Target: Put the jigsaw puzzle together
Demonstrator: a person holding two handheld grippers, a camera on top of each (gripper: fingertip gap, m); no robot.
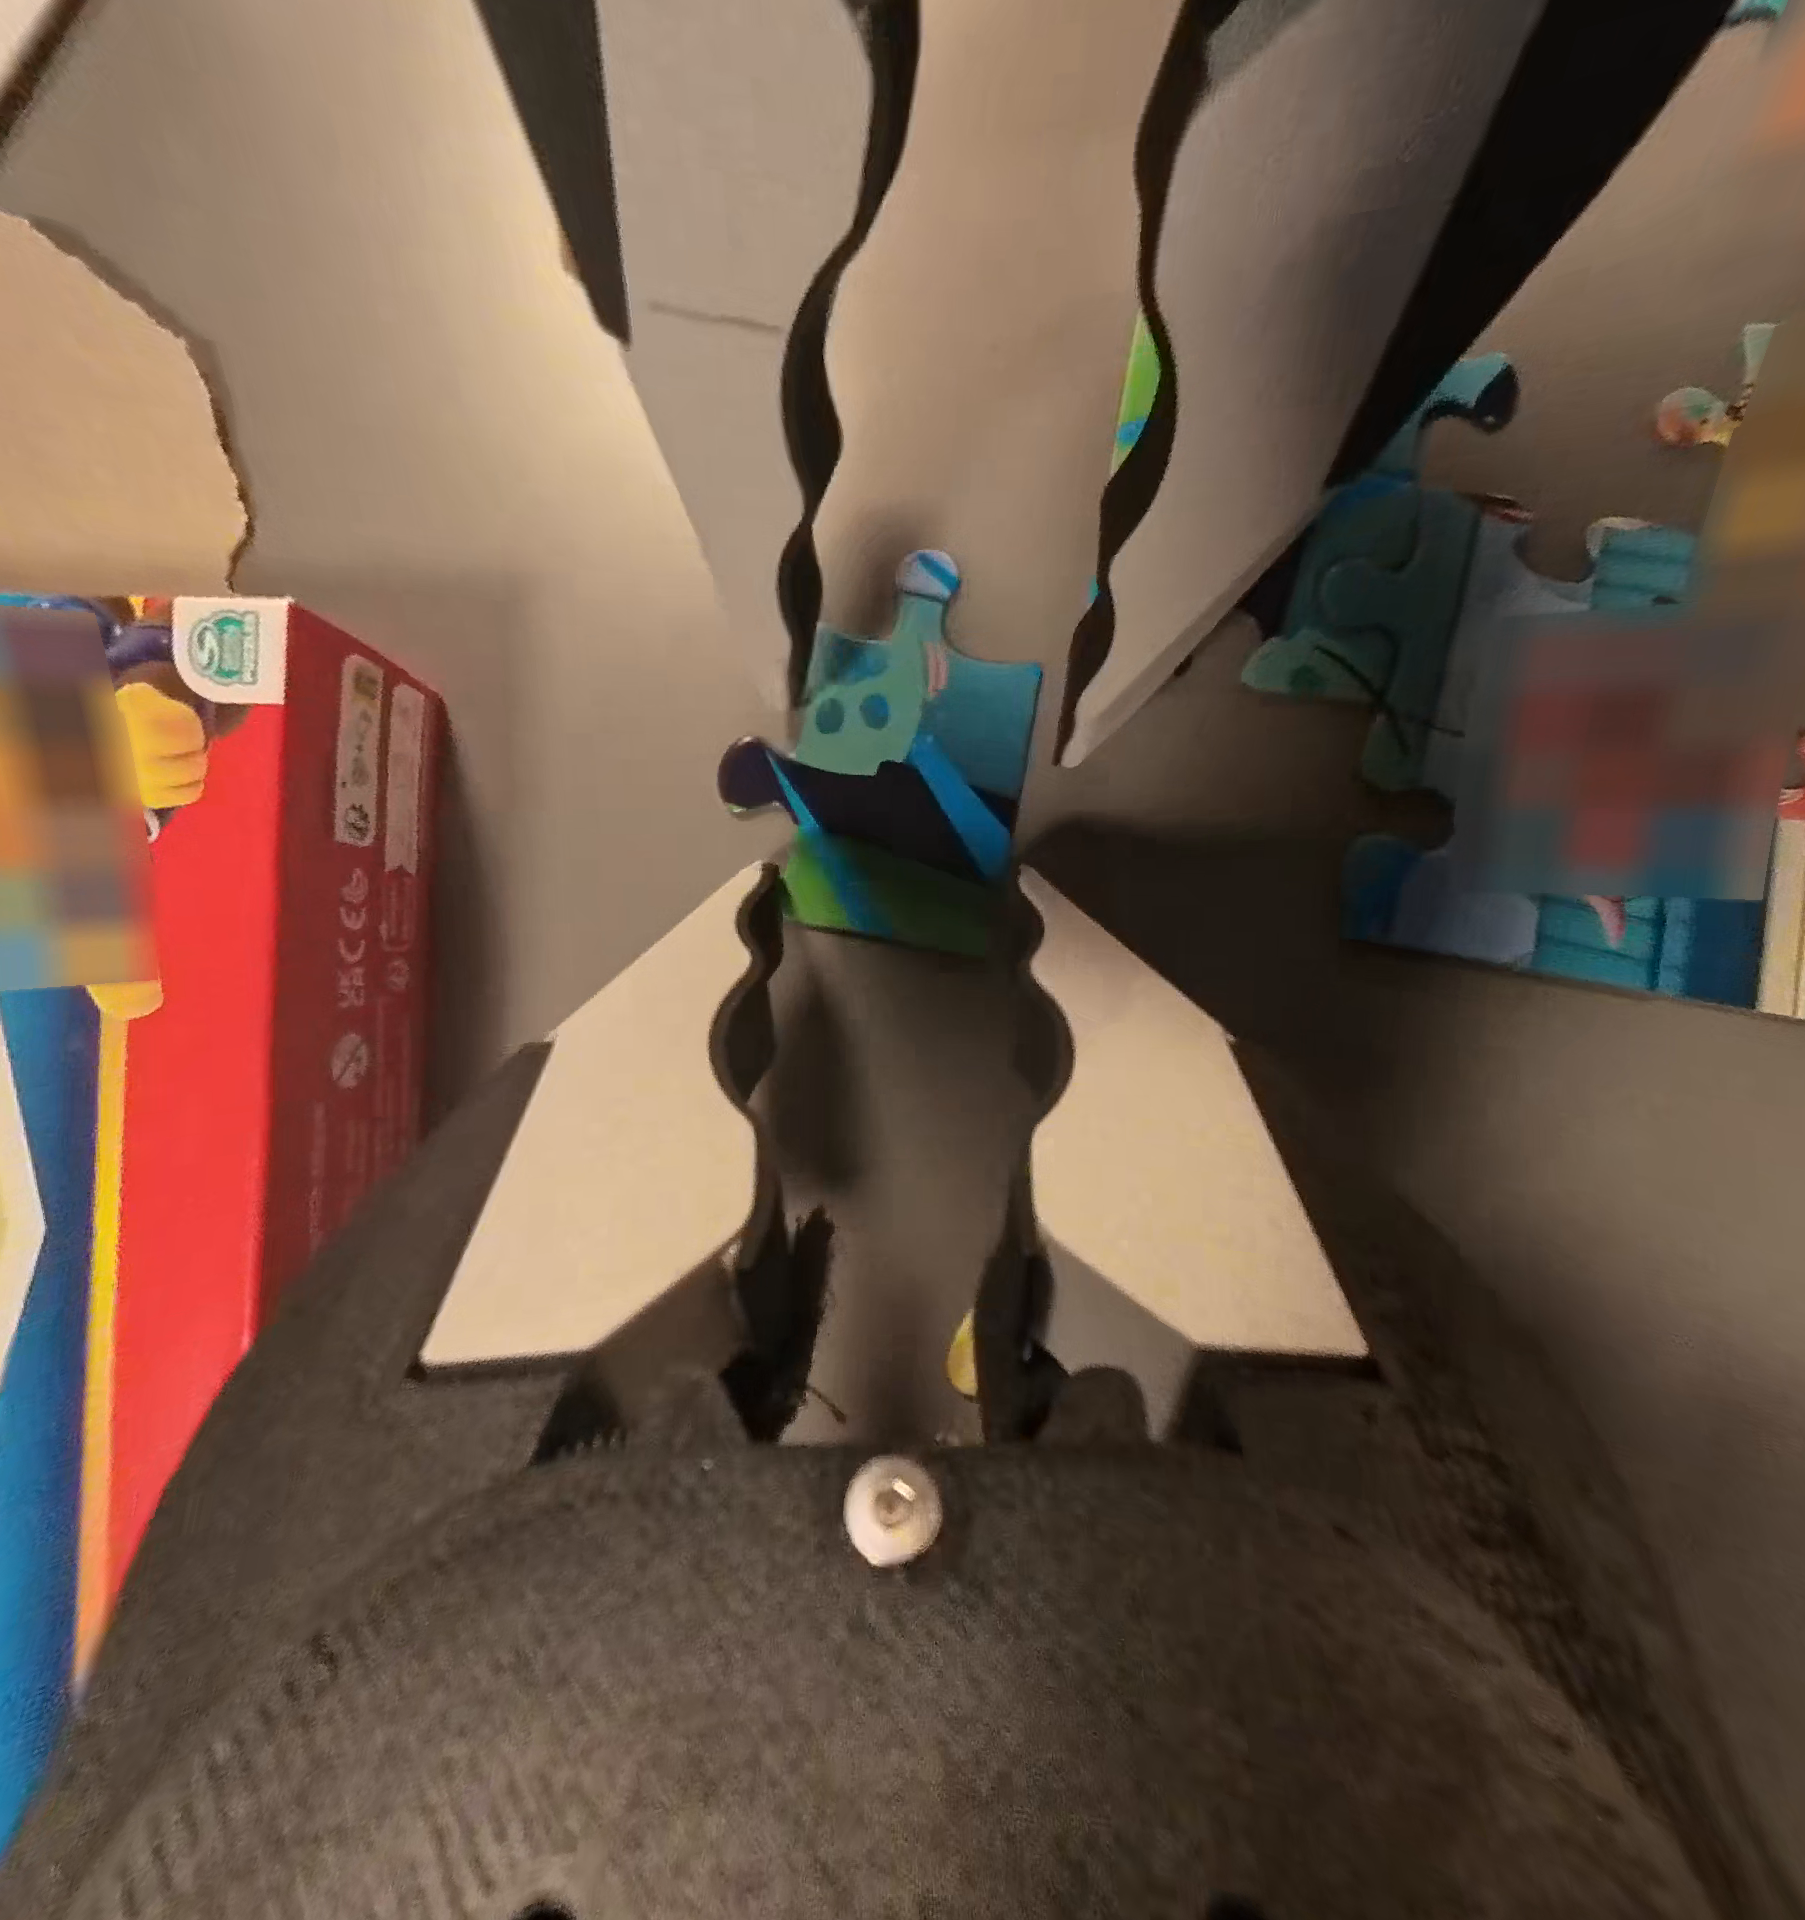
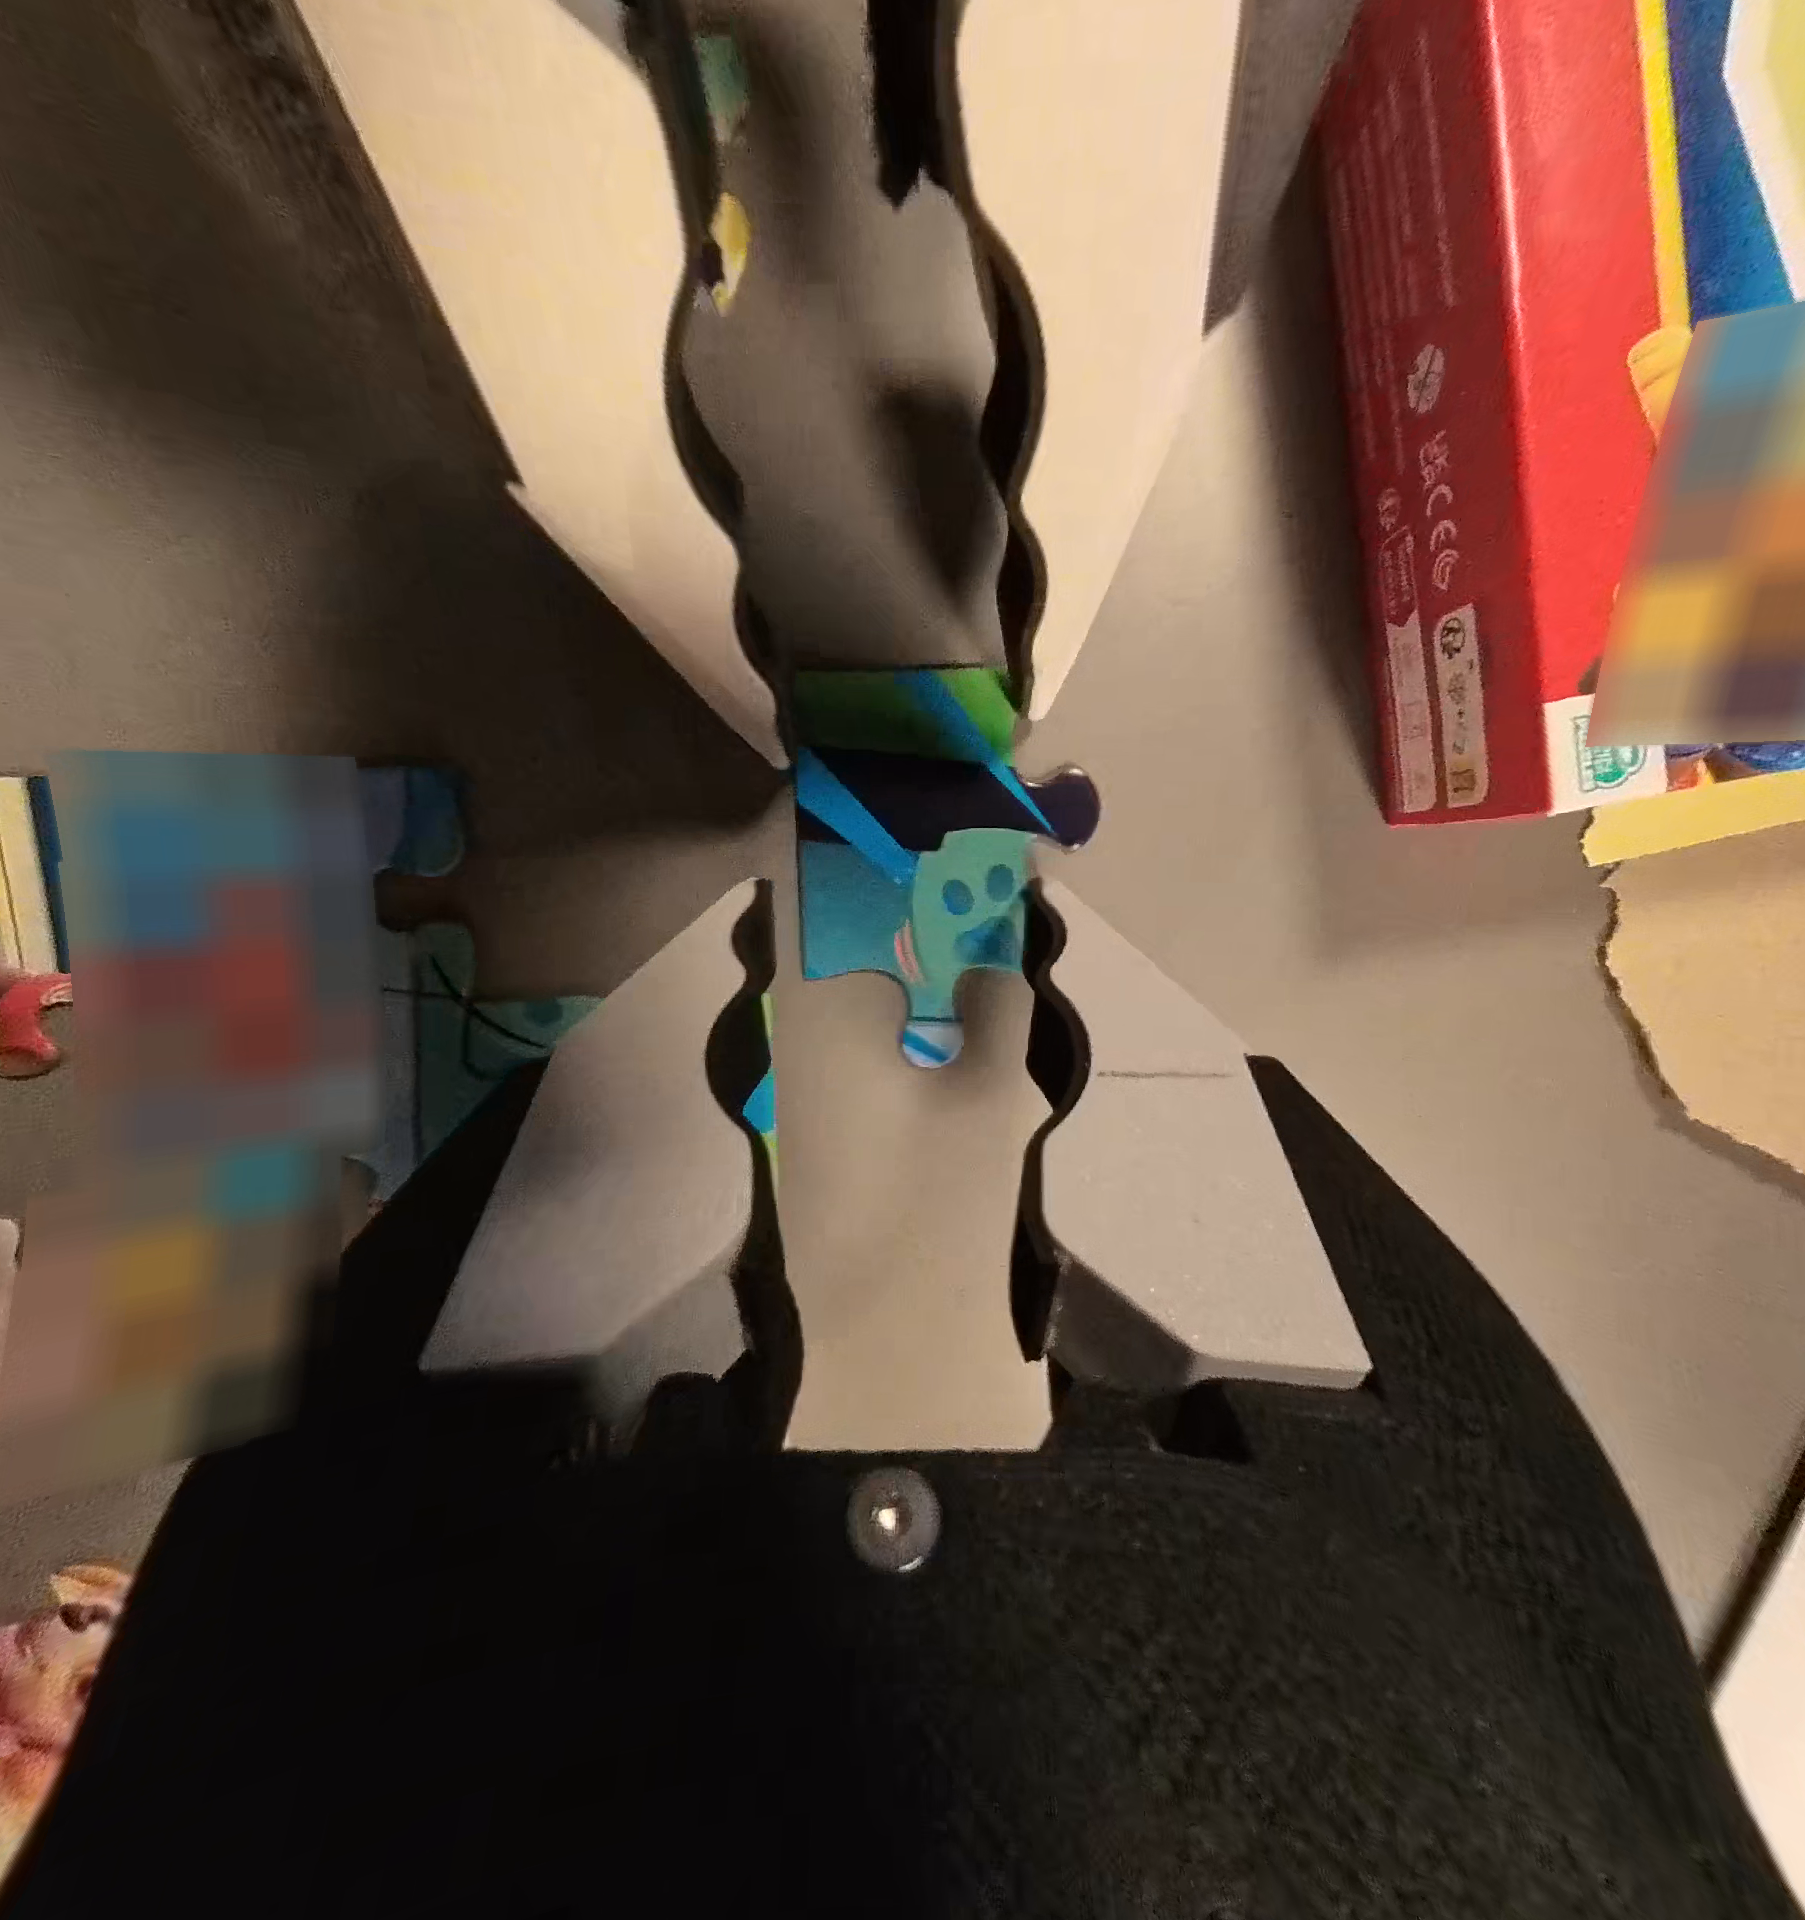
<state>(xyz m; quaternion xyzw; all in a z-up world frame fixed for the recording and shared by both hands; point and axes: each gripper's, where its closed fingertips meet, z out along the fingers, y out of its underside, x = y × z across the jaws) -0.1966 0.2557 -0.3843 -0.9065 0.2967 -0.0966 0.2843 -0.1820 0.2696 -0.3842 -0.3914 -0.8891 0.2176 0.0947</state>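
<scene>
A blue, teal and green jigsaw piece (image 1: 908, 748) sits between the tips of both grippers, which face each other over the pale table (image 1: 565, 520). My left gripper (image 1: 896, 878) is shut on the piece's green end, with both pads against its edges. It shows from above in the right wrist view (image 2: 903, 738). My right gripper (image 2: 898, 894) straddles the teal end of the piece (image 2: 908, 821). One pad is at the edge and a thin gap shows at the other, so it is open. It enters from above in the left wrist view (image 1: 929, 722).
A red box (image 1: 285, 935) stands at the left, with torn brown cardboard (image 1: 77, 395) behind it. A partly joined jigsaw (image 1: 1449, 727) lies at the right. In the right wrist view the box (image 2: 1480, 416) and cardboard (image 2: 1760, 1018) are at the right, the jigsaw (image 2: 430, 987) at the left. My two grippers' fingertips are within a few centimetres of each other.
</scene>
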